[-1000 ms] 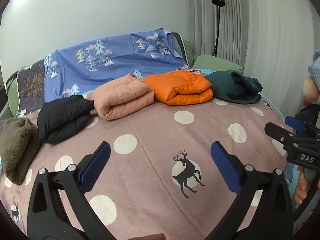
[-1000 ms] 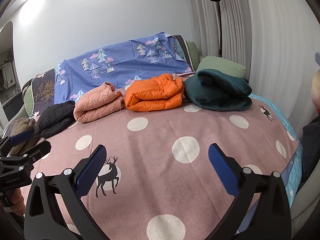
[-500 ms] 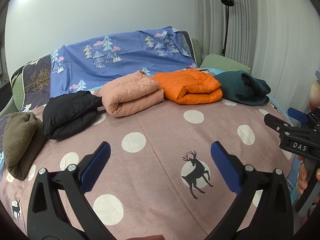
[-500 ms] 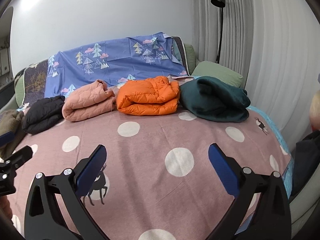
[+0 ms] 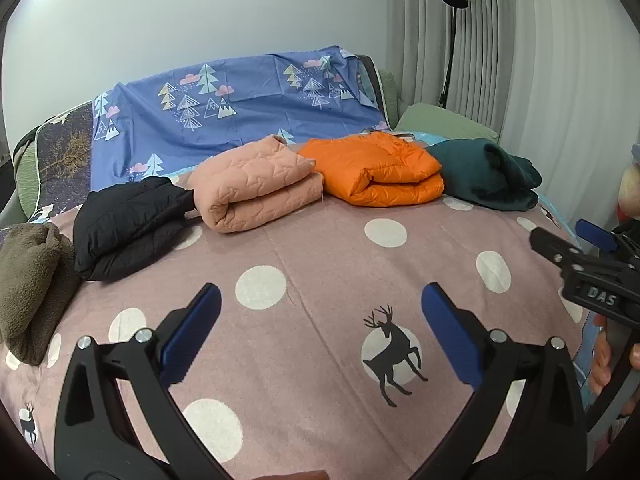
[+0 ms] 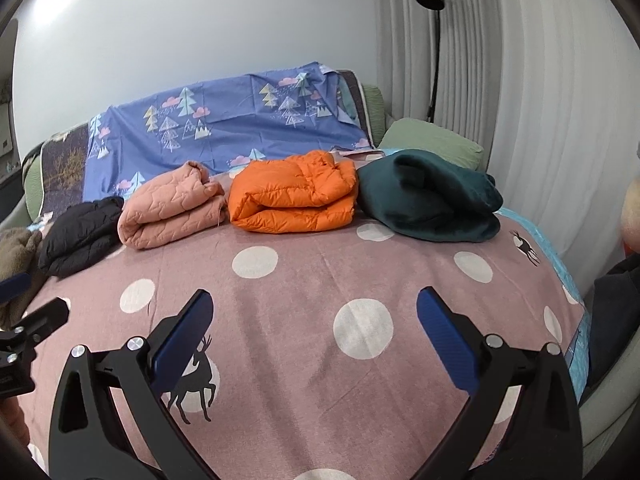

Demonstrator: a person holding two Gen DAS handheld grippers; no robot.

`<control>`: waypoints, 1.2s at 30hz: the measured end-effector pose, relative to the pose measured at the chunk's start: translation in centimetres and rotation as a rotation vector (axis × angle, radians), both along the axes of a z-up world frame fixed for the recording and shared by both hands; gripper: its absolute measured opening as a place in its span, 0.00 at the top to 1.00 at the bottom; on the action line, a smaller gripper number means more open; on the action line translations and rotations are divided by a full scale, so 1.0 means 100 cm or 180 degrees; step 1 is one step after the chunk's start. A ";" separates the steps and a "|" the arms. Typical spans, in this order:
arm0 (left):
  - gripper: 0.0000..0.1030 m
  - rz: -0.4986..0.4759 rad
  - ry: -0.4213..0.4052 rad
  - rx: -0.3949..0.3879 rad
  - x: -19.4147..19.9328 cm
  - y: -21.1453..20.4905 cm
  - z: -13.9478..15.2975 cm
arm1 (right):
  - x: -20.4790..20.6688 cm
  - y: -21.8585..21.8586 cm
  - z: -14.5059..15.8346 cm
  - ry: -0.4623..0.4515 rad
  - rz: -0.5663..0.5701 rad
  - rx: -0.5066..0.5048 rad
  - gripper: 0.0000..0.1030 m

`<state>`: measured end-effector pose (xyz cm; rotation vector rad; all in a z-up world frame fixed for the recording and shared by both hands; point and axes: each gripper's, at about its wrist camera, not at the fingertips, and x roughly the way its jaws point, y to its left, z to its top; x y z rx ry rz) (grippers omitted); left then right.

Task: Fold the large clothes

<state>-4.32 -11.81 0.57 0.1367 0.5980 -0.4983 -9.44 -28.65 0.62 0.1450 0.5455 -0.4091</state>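
Several folded clothes lie in a row across the far side of the bed: an olive fleece (image 5: 28,284), a black jacket (image 5: 128,224), a pink quilted jacket (image 5: 256,188), an orange puffer jacket (image 5: 380,172) and a dark green garment (image 5: 484,176). The right wrist view shows the same row, with the orange puffer jacket (image 6: 296,196) and dark green garment (image 6: 428,200) nearest. My left gripper (image 5: 320,320) is open and empty above the pink dotted bedspread (image 5: 320,248). My right gripper (image 6: 314,324) is open and empty over the bedspread (image 6: 304,288); it also shows at the right edge of the left wrist view (image 5: 576,252).
A blue tree-print sheet (image 5: 240,108) drapes over the headboard. A green pillow (image 5: 444,128) lies behind the dark green garment. A black floor lamp (image 5: 452,32) and grey curtains (image 5: 540,60) stand at the right. The bed's right edge (image 6: 576,320) drops off beside dark clothing.
Both grippers have drawn slightly back and shifted, so the row of folded clothes sits a little differently in view. Both stay open and empty. The clothes have not moved.
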 end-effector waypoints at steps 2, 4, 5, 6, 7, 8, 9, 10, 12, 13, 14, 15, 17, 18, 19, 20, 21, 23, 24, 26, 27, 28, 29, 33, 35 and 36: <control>0.02 -0.0027 0.0007 -0.0019 0.002 -0.001 0.001 | -0.004 -0.003 0.000 -0.0027 -0.0035 0.0023 0.01; 0.02 -0.0033 -0.0002 -0.0030 0.003 -0.003 0.002 | -0.007 -0.006 -0.001 -0.0033 -0.0076 0.0056 0.01; 0.02 -0.0033 -0.0001 -0.0036 0.004 -0.003 0.001 | -0.008 -0.008 -0.002 -0.0033 -0.0096 0.0080 0.01; 0.02 -0.0037 0.0011 -0.0042 0.004 -0.003 0.001 | -0.009 -0.009 -0.002 -0.0031 -0.0109 0.0092 0.01; 0.02 -0.0039 0.0025 -0.0047 0.005 -0.004 0.000 | -0.010 -0.009 -0.002 -0.0033 -0.0123 0.0096 0.01; 0.02 -0.0040 0.0039 -0.0050 0.006 -0.004 0.000 | -0.011 -0.010 -0.002 -0.0041 -0.0139 0.0093 0.01; 0.02 -0.0044 0.0043 -0.0047 0.006 -0.004 -0.001 | -0.012 -0.010 -0.001 -0.0053 -0.0148 0.0089 0.01; 0.02 -0.0047 0.0043 -0.0042 0.007 -0.005 -0.001 | -0.013 -0.010 0.000 -0.0067 -0.0150 0.0083 0.01; 0.02 -0.0047 0.0045 -0.0044 0.007 -0.005 -0.002 | -0.015 -0.007 0.000 -0.0081 -0.0152 0.0063 0.01; 0.02 -0.0047 0.0044 -0.0050 0.007 -0.005 -0.002 | -0.016 -0.006 0.001 -0.0088 -0.0146 0.0049 0.01; 0.02 -0.0050 0.0040 -0.0055 0.007 -0.005 -0.002 | -0.016 -0.005 0.000 -0.0089 -0.0141 0.0042 0.01; 0.02 -0.0054 0.0037 -0.0057 0.007 -0.005 -0.002 | -0.016 -0.005 0.000 -0.0085 -0.0133 0.0038 0.01; 0.02 -0.0073 0.0027 -0.0057 0.005 -0.007 -0.002 | -0.016 -0.003 -0.002 -0.0069 -0.0115 0.0038 0.01; 0.02 -0.0080 0.0021 -0.0054 0.005 -0.008 -0.002 | -0.016 -0.002 -0.002 -0.0062 -0.0109 0.0040 0.01; 0.02 -0.0086 0.0019 -0.0051 0.004 -0.008 -0.002 | -0.015 -0.002 -0.003 -0.0058 -0.0106 0.0042 0.01; 0.02 -0.0093 0.0022 -0.0048 0.004 -0.008 -0.003 | -0.015 -0.002 -0.003 -0.0057 -0.0105 0.0046 0.01; 0.02 -0.0096 0.0028 -0.0044 0.004 -0.008 -0.004 | -0.015 -0.002 -0.003 -0.0059 -0.0107 0.0046 0.01; 0.02 -0.0103 0.0043 -0.0049 0.004 -0.009 -0.004 | -0.015 -0.001 -0.003 -0.0055 -0.0105 0.0055 0.01; 0.02 -0.0103 0.0050 -0.0058 0.004 -0.009 -0.005 | -0.014 0.000 -0.004 -0.0044 -0.0098 0.0061 0.01; 0.02 -0.0111 0.0079 -0.0089 0.005 -0.008 -0.005 | -0.013 0.003 -0.004 -0.0009 -0.0090 0.0055 0.01; 0.02 -0.0125 0.0095 -0.0100 0.005 -0.009 -0.005 | -0.013 0.006 -0.004 0.0001 -0.0082 0.0042 0.01; 0.02 -0.0132 0.0103 -0.0100 0.006 -0.009 -0.006 | -0.013 0.008 -0.003 0.0007 -0.0070 0.0020 0.01; 0.02 -0.0131 0.0104 -0.0098 0.006 -0.010 -0.006 | -0.013 0.011 -0.003 0.0015 -0.0063 -0.0017 0.01; 0.02 -0.0135 0.0116 -0.0106 0.006 -0.010 -0.006 | -0.013 0.016 -0.002 0.0037 -0.0072 -0.0129 0.01; 0.02 -0.0145 0.0128 -0.0098 0.006 -0.011 -0.007 | -0.014 0.016 -0.002 0.0038 -0.0074 -0.0114 0.01; 0.02 -0.0144 0.0130 -0.0085 0.006 -0.012 -0.007 | -0.014 0.016 -0.002 0.0041 -0.0076 -0.0107 0.01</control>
